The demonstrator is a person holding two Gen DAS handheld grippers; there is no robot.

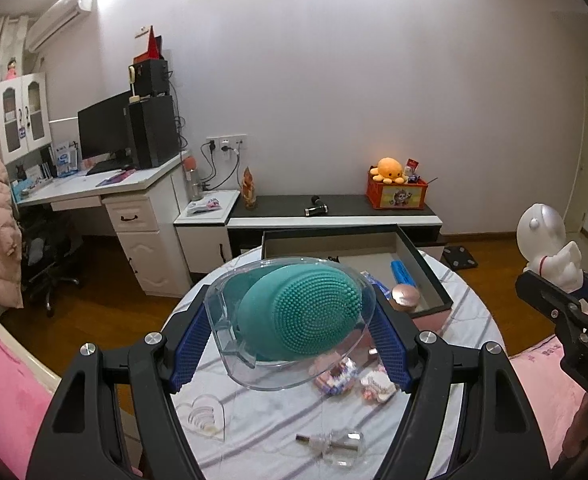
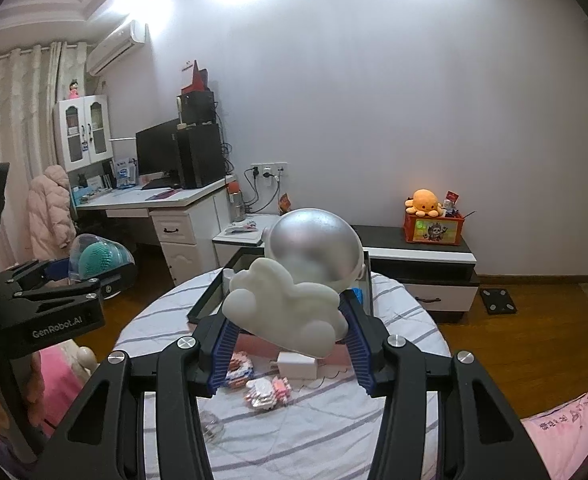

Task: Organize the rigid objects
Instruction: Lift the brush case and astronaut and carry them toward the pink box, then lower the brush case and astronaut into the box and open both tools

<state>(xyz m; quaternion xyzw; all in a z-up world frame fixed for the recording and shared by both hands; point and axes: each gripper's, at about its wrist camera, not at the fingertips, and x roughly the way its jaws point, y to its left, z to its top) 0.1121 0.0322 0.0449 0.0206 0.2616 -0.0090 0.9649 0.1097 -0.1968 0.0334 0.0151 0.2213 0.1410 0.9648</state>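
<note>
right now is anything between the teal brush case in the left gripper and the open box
Nothing visible does: the teal brush case is held above the table, and the open box lies just beyond it.

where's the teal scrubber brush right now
The teal scrubber brush, inside its clear case, is gripped in the left gripper, lifted above the striped round table, in front of the open box.

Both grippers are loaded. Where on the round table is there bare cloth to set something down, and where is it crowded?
Bare striped cloth lies at the near right, between the small pink-and-white pieces and the table edge. The middle is crowded: white charger block, pink pieces, and the open box behind. Near left holds a clear heart stand and glass bottle.
</note>
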